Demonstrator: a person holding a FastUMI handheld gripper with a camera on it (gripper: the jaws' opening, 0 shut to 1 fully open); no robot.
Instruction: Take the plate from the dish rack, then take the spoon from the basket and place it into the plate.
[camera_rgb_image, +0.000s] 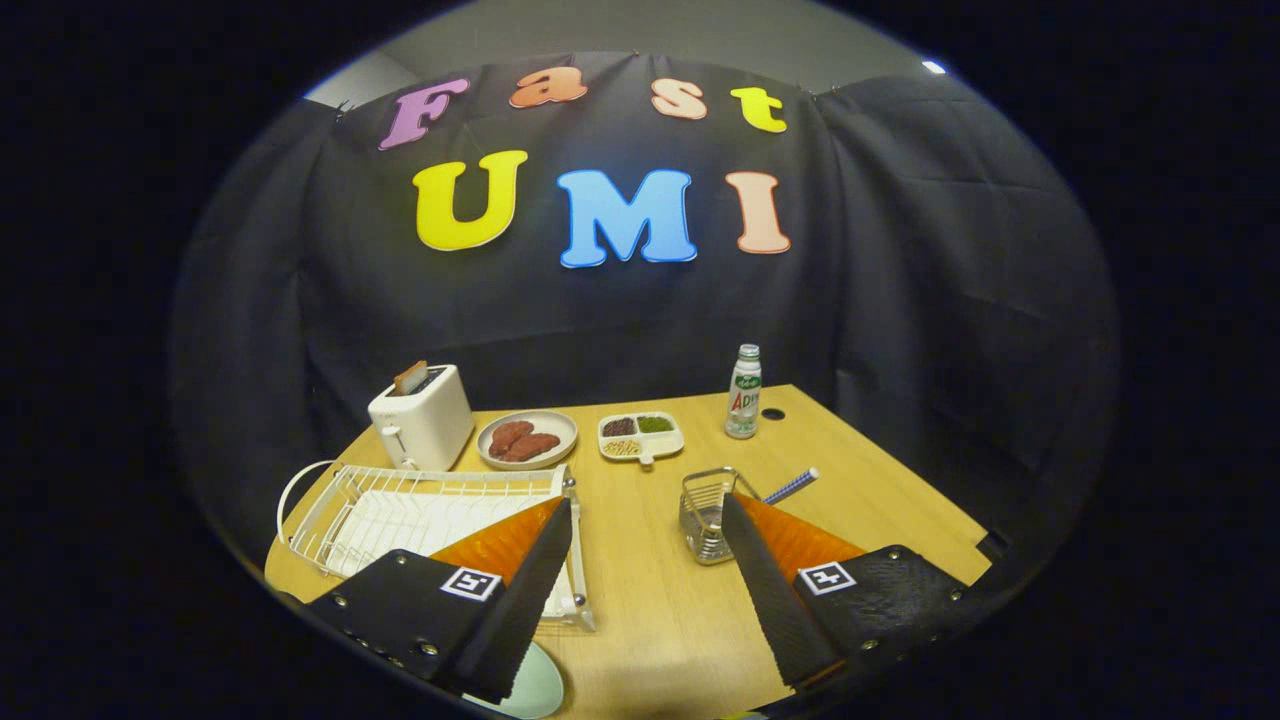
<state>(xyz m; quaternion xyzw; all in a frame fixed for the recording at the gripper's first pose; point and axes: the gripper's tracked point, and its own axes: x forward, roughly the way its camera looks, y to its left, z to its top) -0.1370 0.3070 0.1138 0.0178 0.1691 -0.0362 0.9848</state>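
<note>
My gripper (647, 503) hovers open above the wooden table (650, 600), with nothing between its fingers. The white wire dish rack (400, 510) stands to the left, partly hidden behind the left finger. Part of a pale green plate (535, 690) lies flat on the table near the base of the left finger, in front of the rack. A small metal wire basket (703, 515) sits just by the tip of the right finger. The spoon (792, 486) leans out of it to the right, showing a blue striped handle.
Along the back of the table stand a white toaster (422, 417) with toast in it, a plate of sausages (527, 438), a divided white dish (640, 436) and a small bottle (743, 392). A dark hole (773, 413) marks the tabletop beside the bottle.
</note>
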